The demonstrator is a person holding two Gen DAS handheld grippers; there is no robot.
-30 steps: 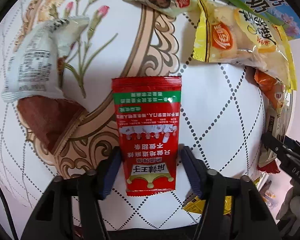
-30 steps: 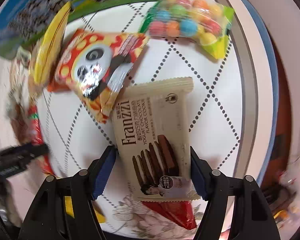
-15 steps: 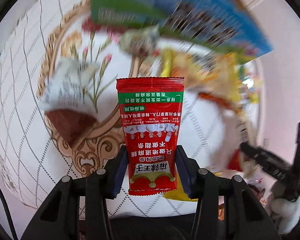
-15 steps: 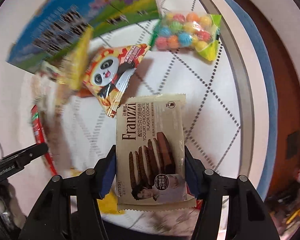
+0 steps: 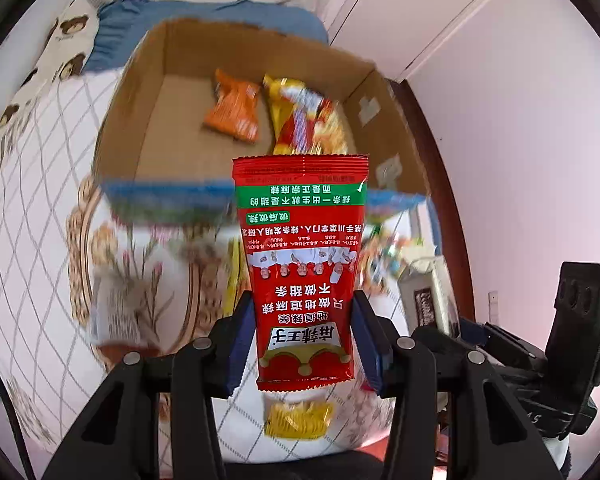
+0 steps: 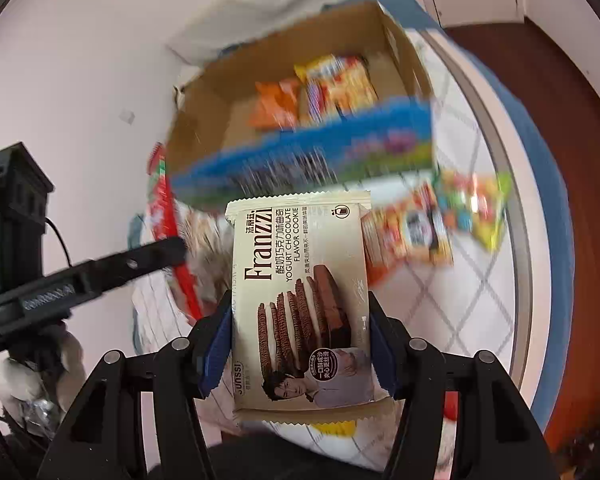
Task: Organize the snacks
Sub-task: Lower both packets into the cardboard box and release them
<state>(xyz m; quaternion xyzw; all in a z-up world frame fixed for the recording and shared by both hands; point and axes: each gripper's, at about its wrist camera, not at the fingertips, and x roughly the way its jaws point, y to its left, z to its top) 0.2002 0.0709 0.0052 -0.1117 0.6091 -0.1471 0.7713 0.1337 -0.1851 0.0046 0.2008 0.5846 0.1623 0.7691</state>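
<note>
Left gripper (image 5: 305, 336) clamped on red sachet (image 5: 302, 264); right gripper (image 6: 300, 340) clamped on Franzzi cookie pack (image 6: 300, 300). Both packs held clear above the table (image 5: 32, 208). Cardboard box (image 5: 180, 64) at the far edge holds two packets; several snacks remain outside.

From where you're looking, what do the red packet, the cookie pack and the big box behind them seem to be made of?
Red packet: probably thin plastic film, glossy, with crimped end seals.
Cookie pack: likely plastic wrap too, cream with a soft sheen and zigzag-cut ends.
Box: corrugated cardboard by its look, matte brown inside, with a printed blue and green outer face.
</note>
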